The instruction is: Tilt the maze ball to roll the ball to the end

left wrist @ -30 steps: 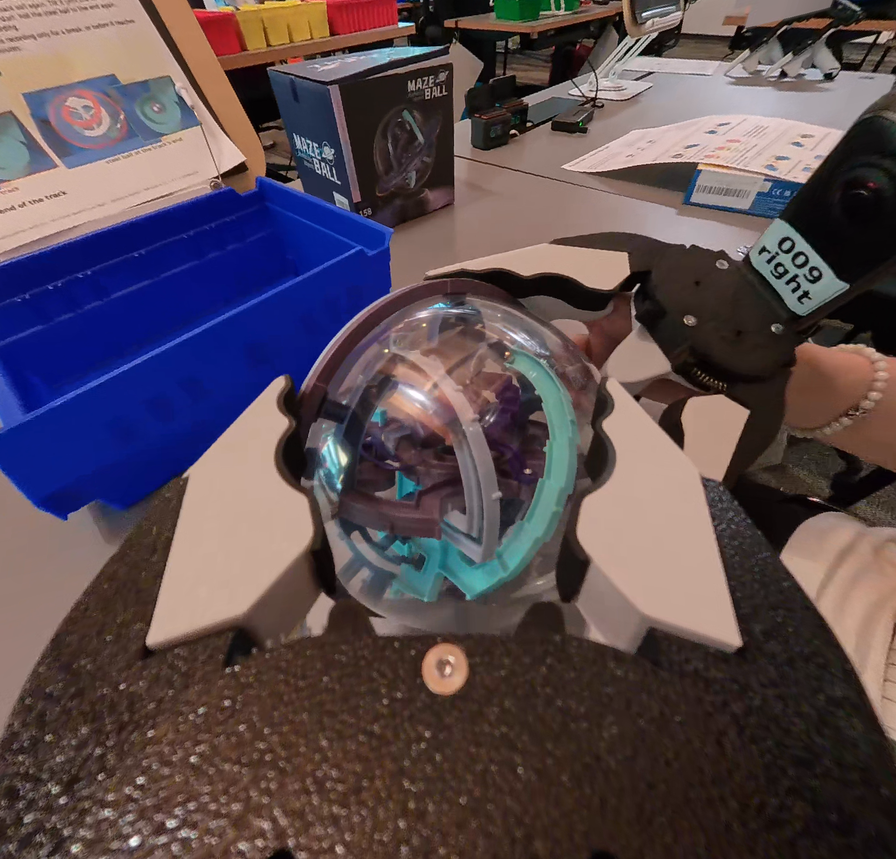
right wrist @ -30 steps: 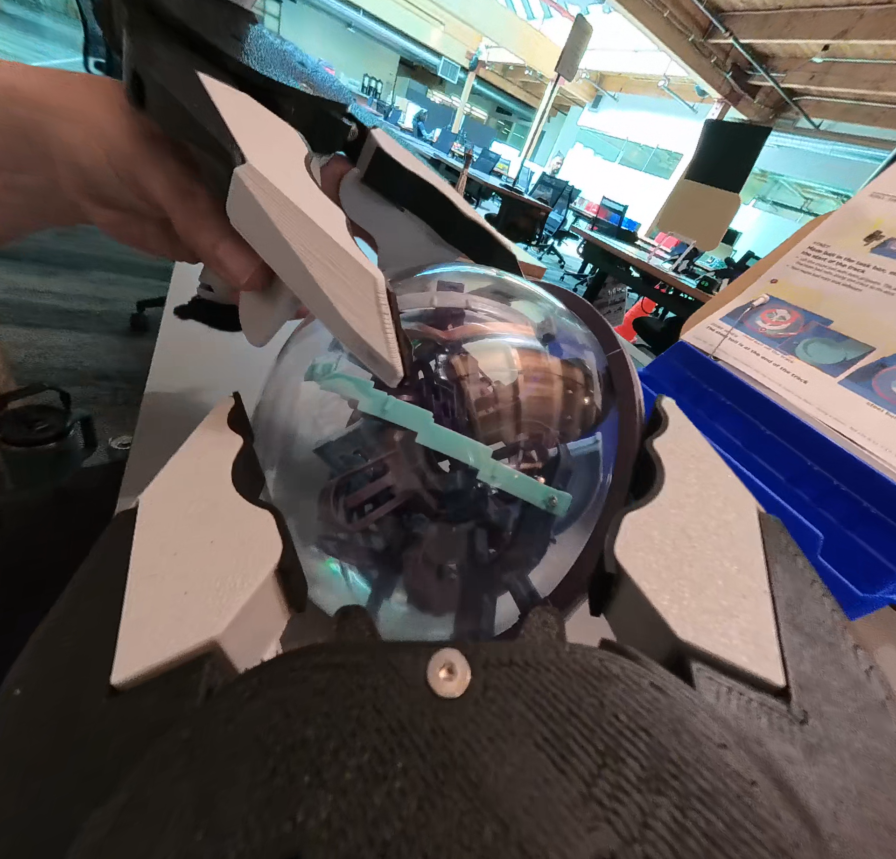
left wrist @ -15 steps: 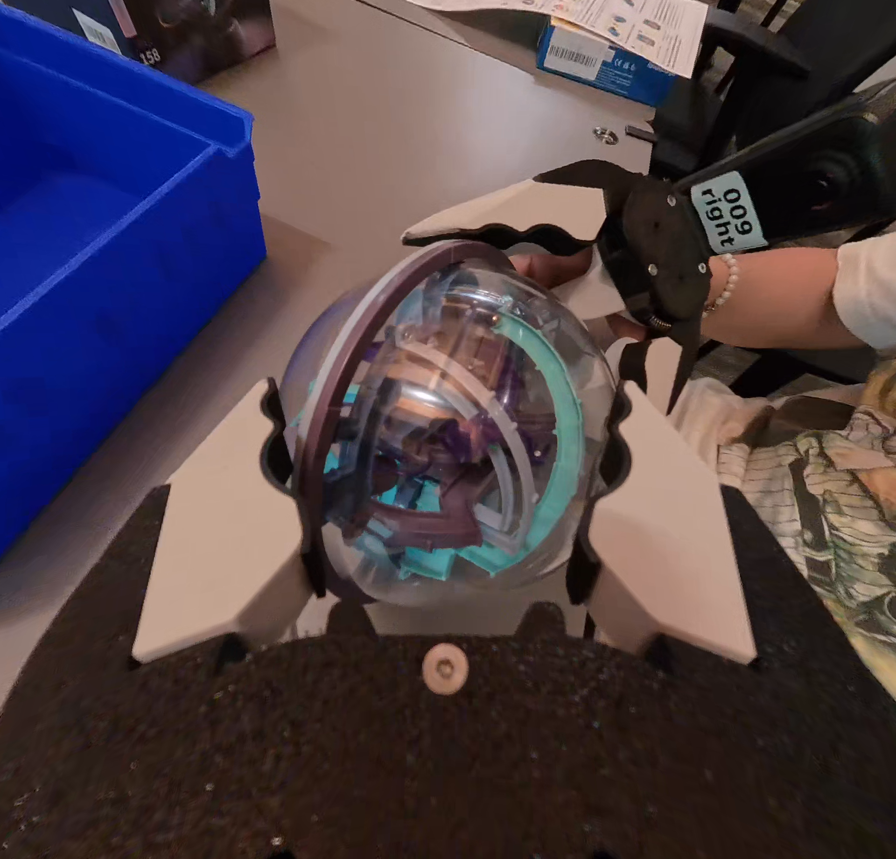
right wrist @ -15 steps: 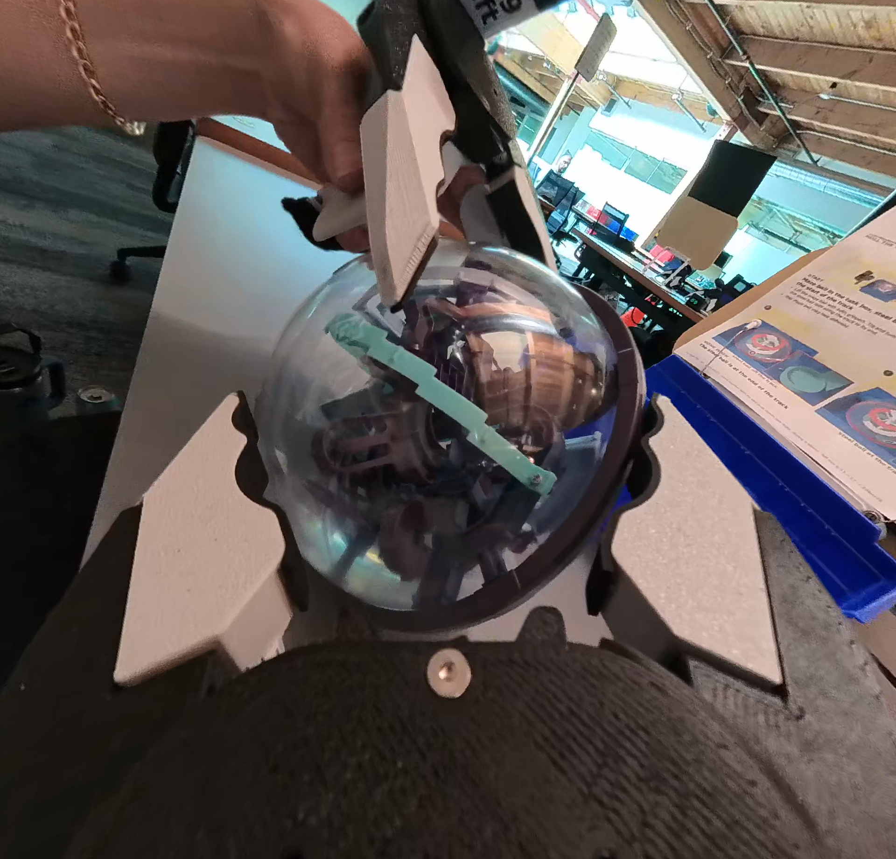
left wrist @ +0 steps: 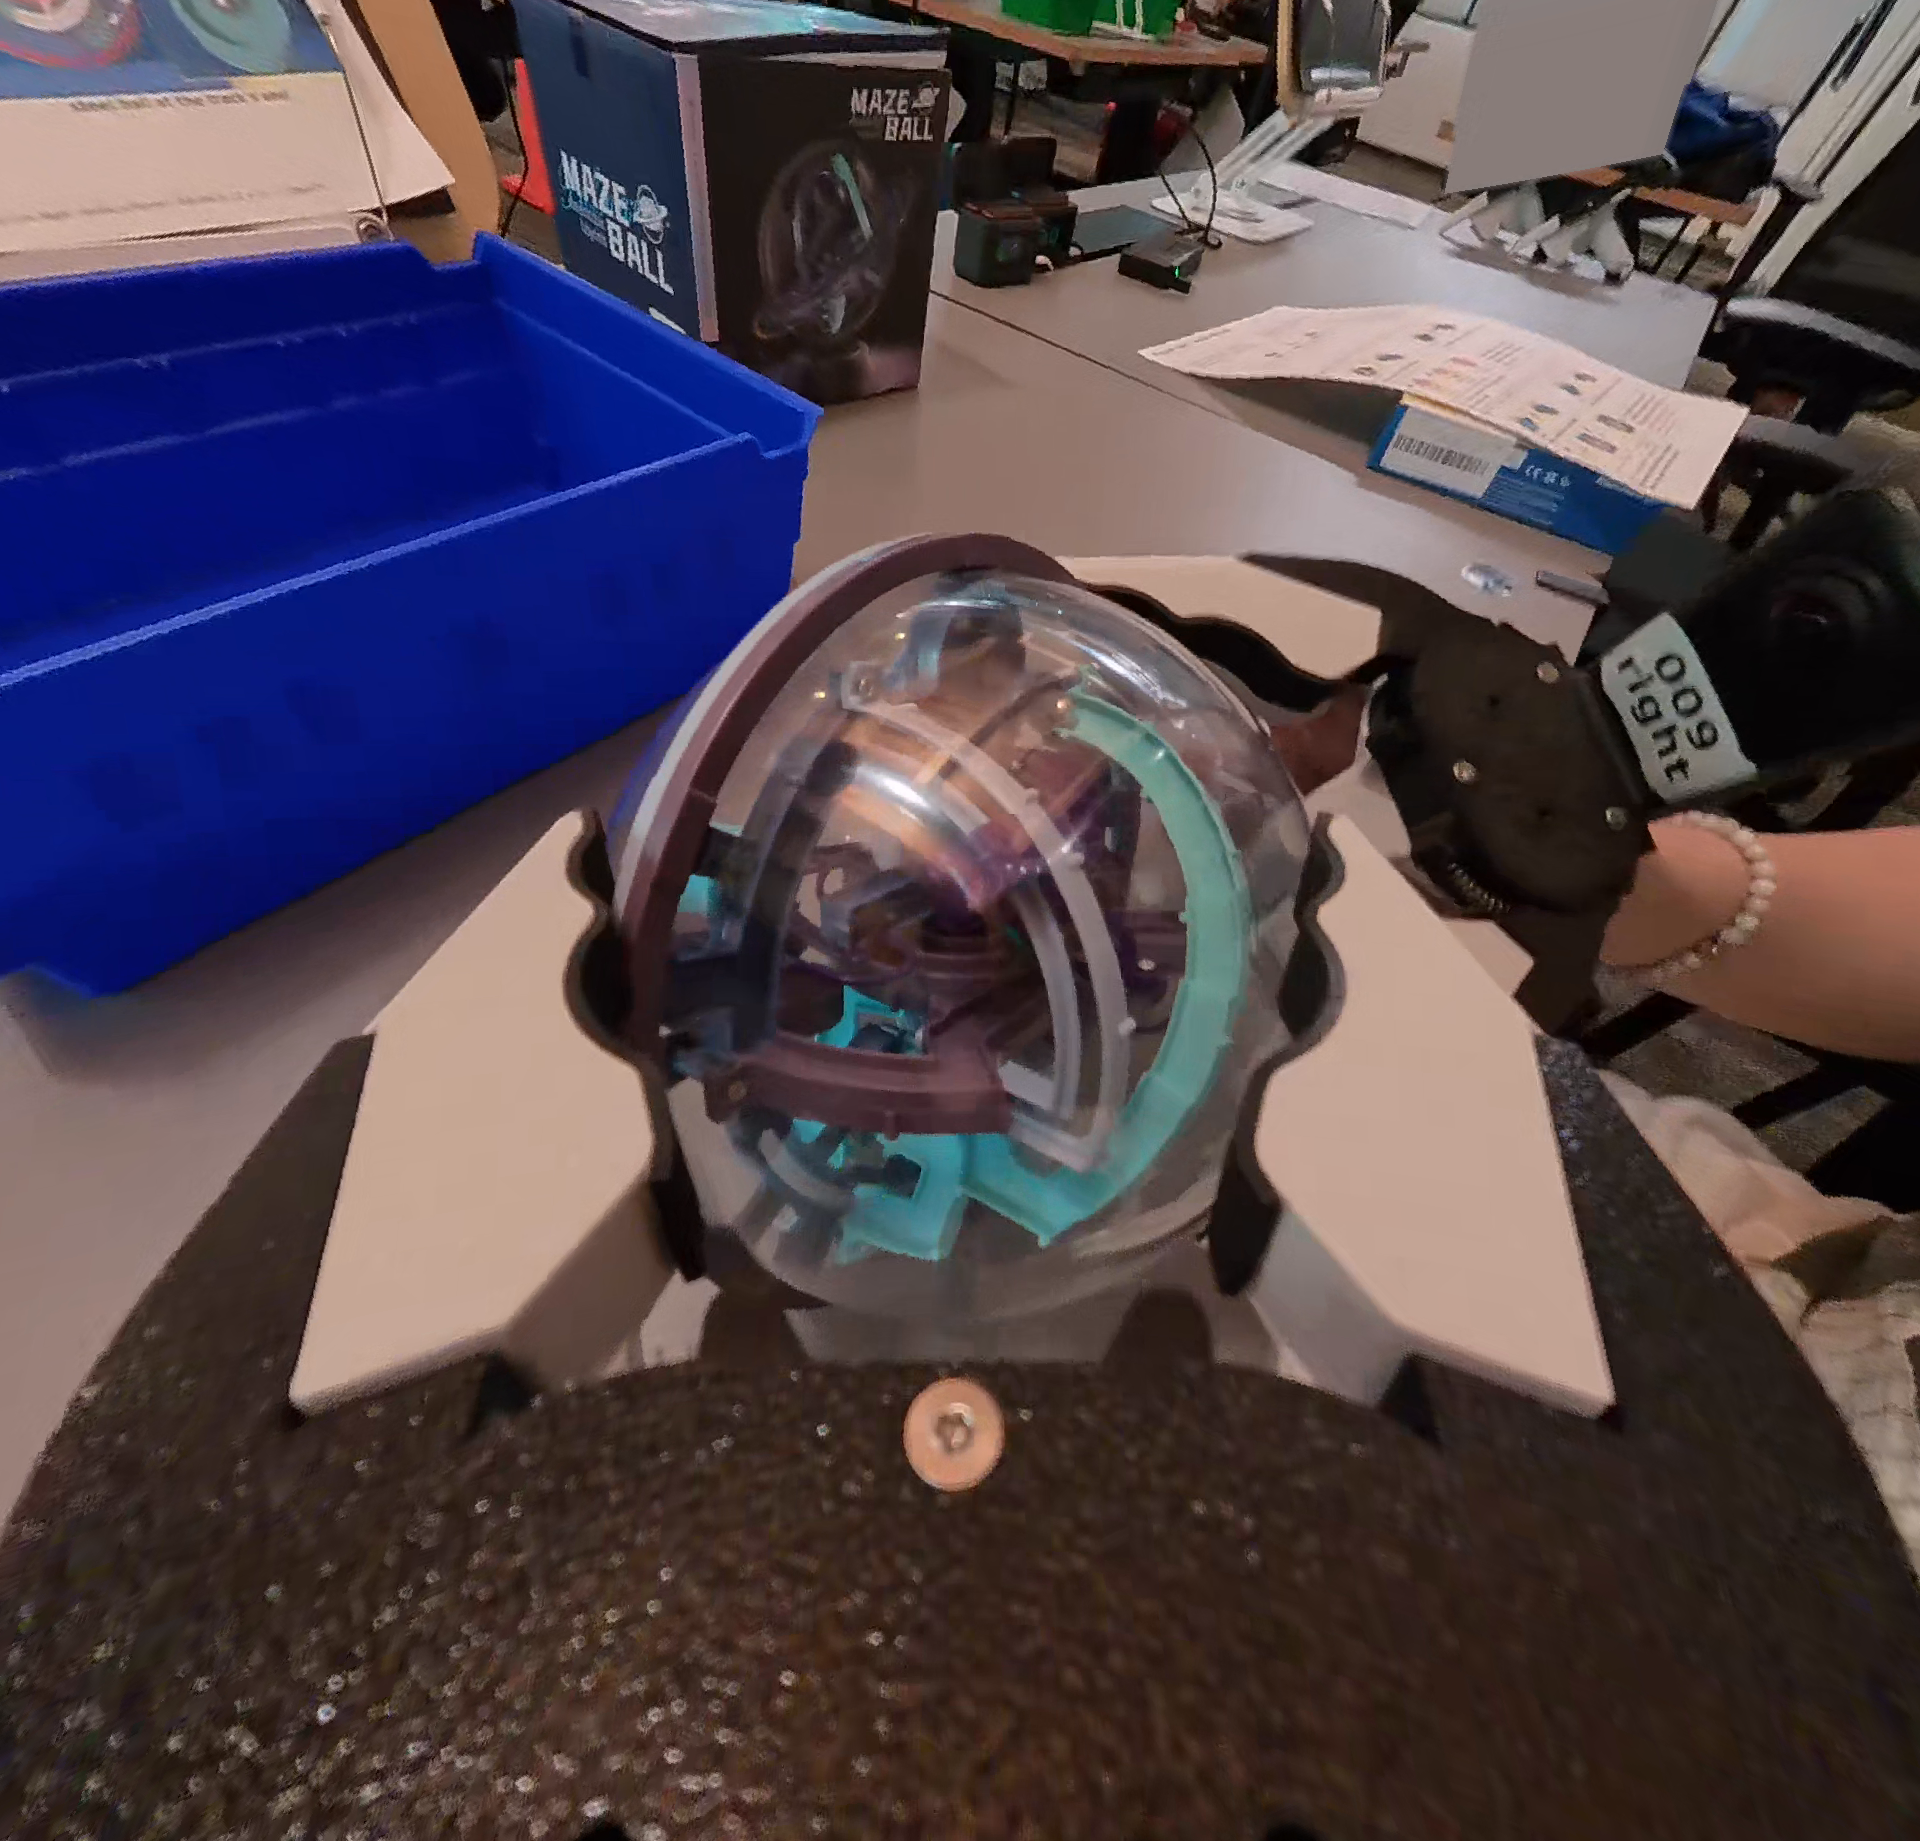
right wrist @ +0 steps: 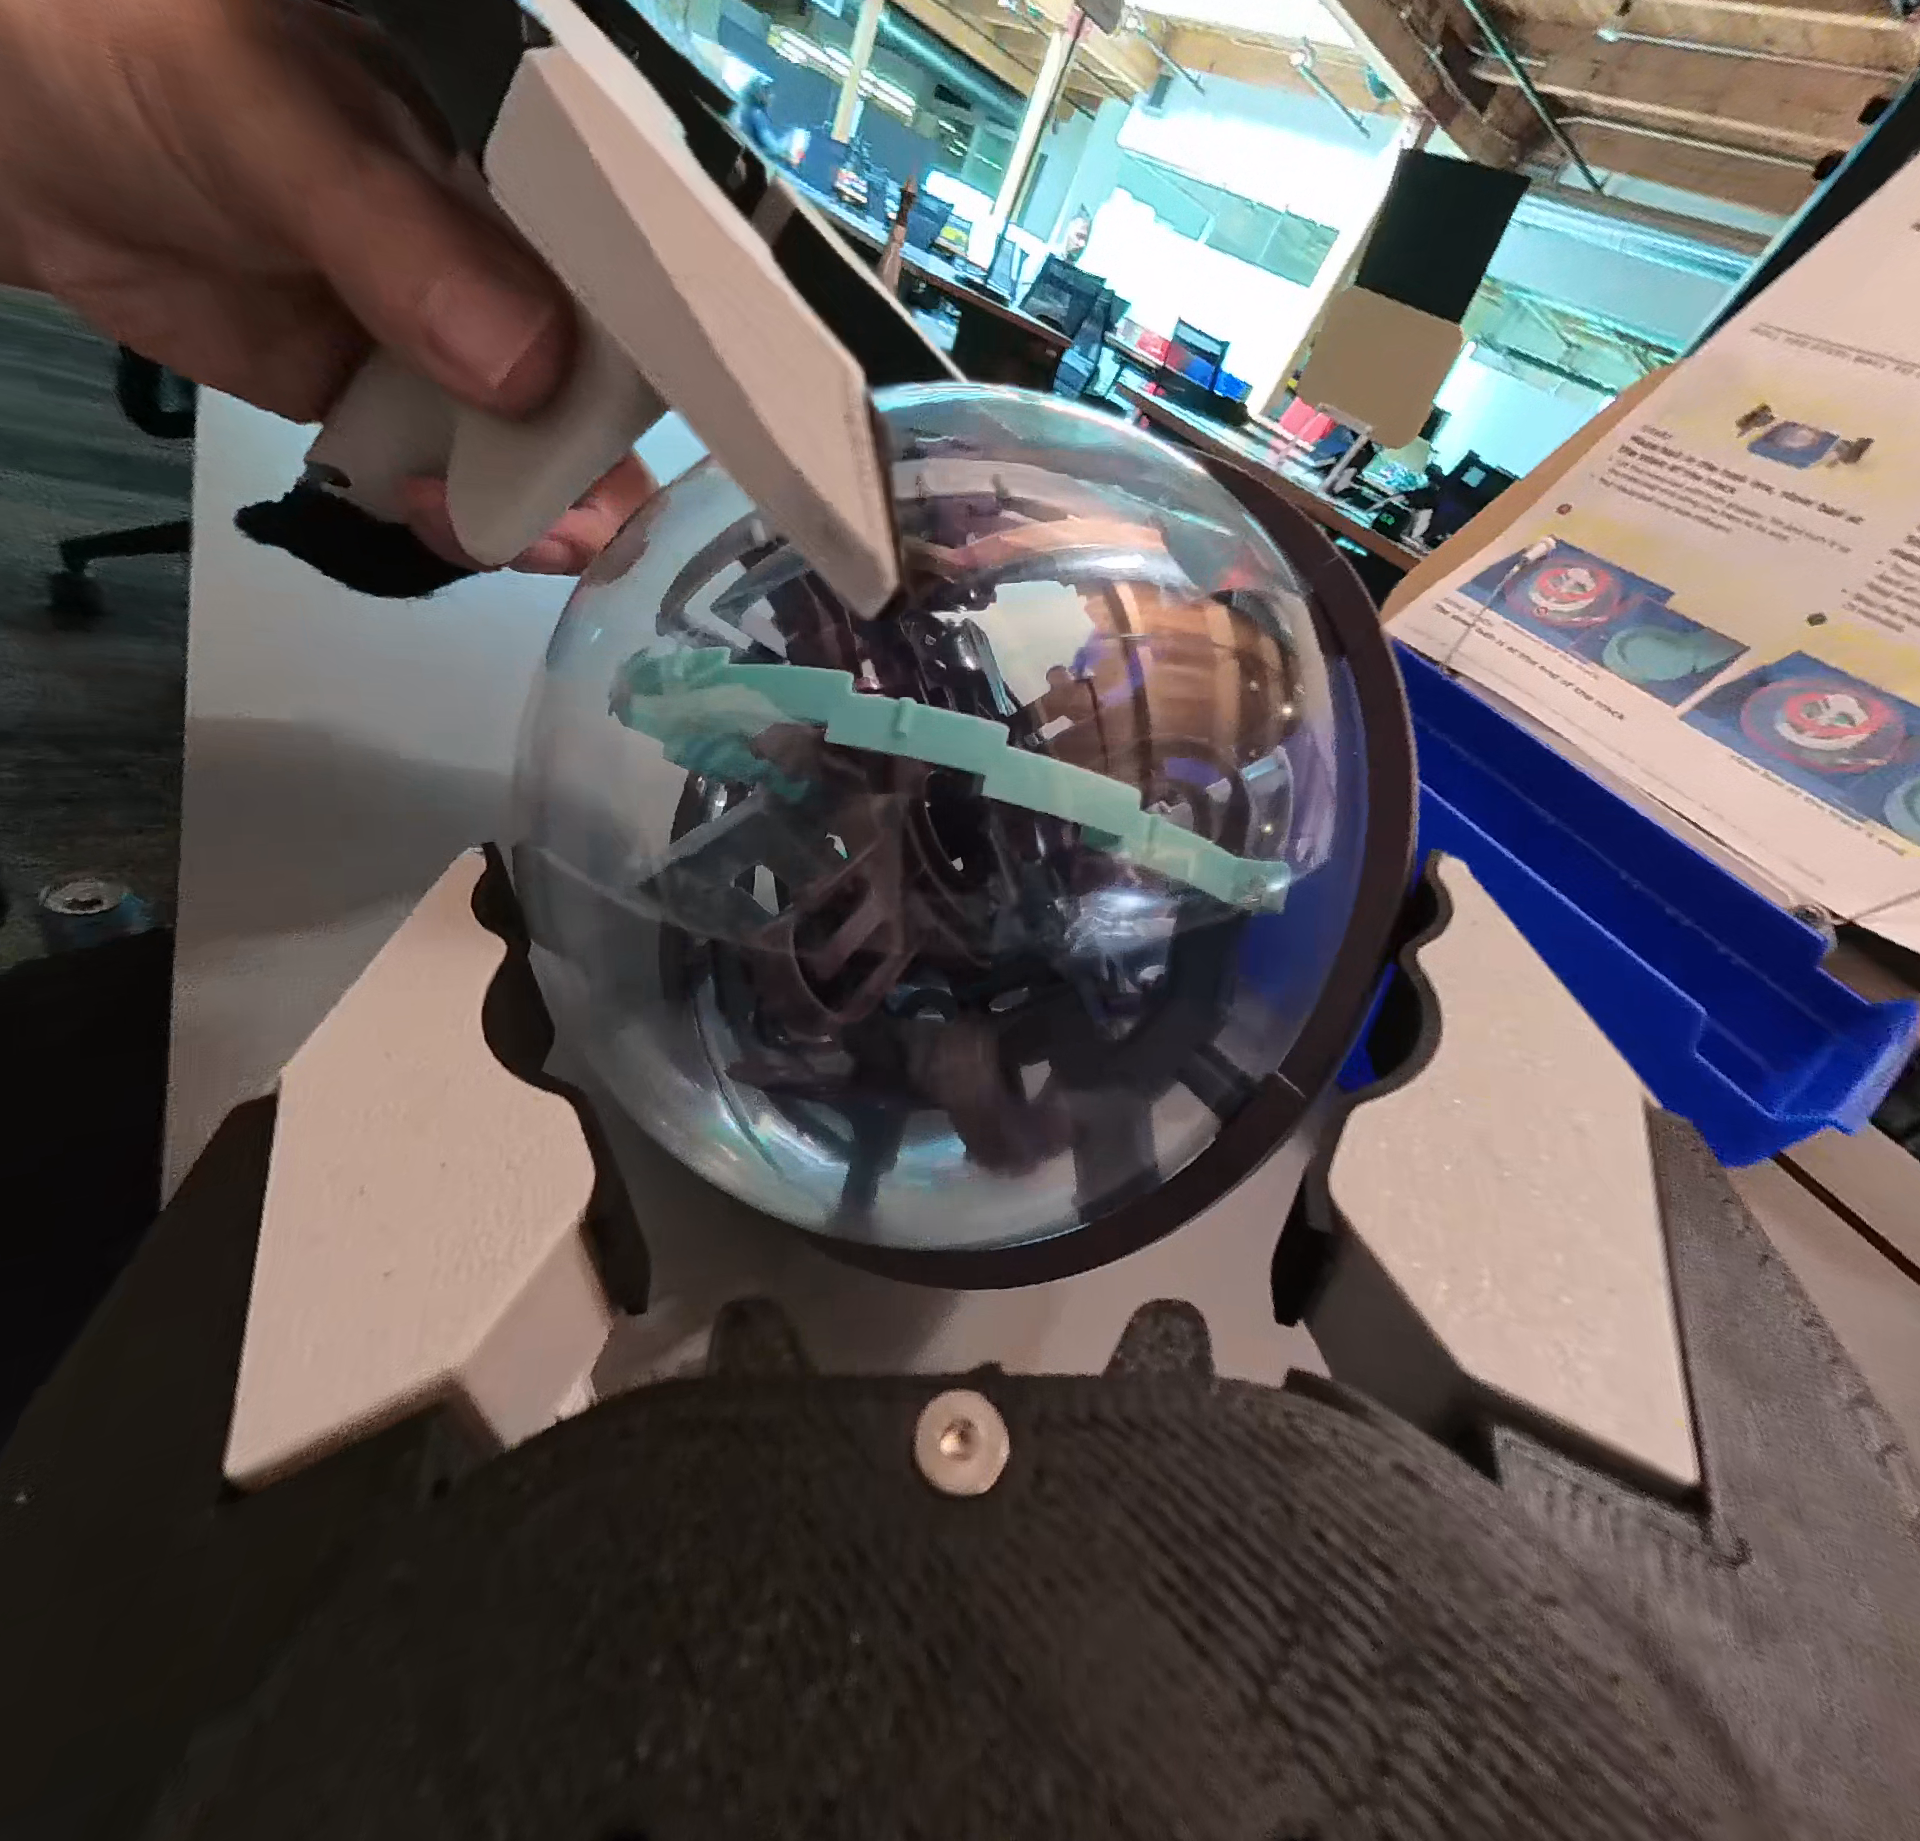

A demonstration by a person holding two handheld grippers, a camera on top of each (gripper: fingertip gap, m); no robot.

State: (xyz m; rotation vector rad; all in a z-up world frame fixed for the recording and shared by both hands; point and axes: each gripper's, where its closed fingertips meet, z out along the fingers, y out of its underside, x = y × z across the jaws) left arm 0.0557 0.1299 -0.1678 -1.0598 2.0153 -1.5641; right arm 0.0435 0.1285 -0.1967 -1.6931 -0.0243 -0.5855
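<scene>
- Dark blue-and-black product box (left wrist: 727,191) behind the blue bin (left wrist: 395,565): I see large pale lettering on two faces, plus a small white sticker low on the corner.
- Pale tag (left wrist: 1673,716) on the right gripper (right wrist: 961,887): short black print, digits over a word.
- Propped instruction sheet (right wrist: 1714,596): text lines with colour photos, mostly blurred.
- Folded leaflet (left wrist: 1455,378) on the table: print too small to read.
- Flat blue carton (left wrist: 1538,482) under it: barcode sticker and marks.

Maze ball (left wrist: 951,918): clear shell, dark purple rim band, teal, grey and purple tracks inside. Left tongs (left wrist: 951,960): pale grey fingers, speckled black body. Bin (left wrist: 416,669): solid blue. Table (left wrist: 1091,420): plain grey. Carton (left wrist: 748,202): blue and black.
</scene>
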